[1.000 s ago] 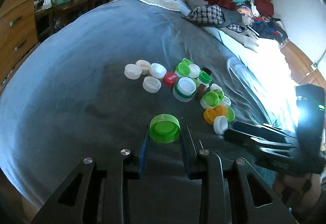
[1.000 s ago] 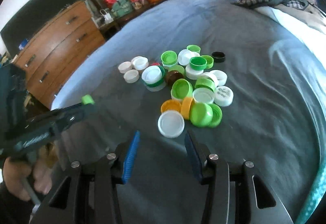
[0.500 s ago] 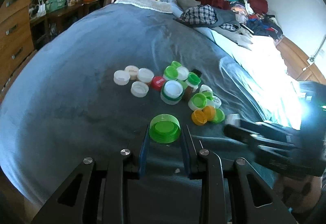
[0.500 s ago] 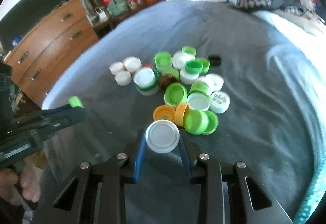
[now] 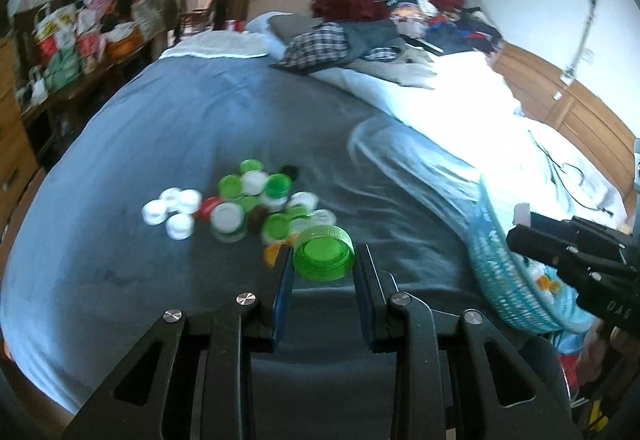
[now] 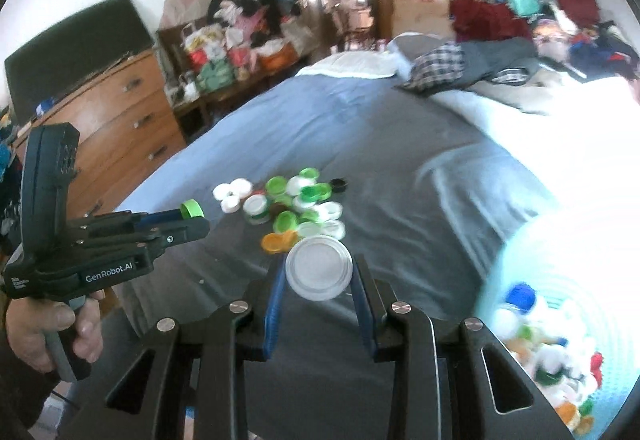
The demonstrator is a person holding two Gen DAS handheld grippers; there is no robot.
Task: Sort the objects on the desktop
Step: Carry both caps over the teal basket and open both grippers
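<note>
While a good pile of caps [image 6: 296,200] sits ahead of both grippers, each has one clamped: left gripper [image 5: 323,268] on a green cap [image 5: 323,258], right gripper [image 6: 319,282] on a white cap [image 6: 319,266]. Basket [image 6: 560,280] at right looks partly filled, so plenty's left.

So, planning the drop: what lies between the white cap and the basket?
Only bare grey blanket between white cap and basket, per the right wrist view.

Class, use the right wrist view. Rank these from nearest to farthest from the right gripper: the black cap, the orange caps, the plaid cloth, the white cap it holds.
1. White cap, clamped in the right gripper.
2. Orange caps, just beyond, slightly left.
3. Black cap, at the pile's far edge.
4. Plaid cloth, far up the bed, to the right.
</note>
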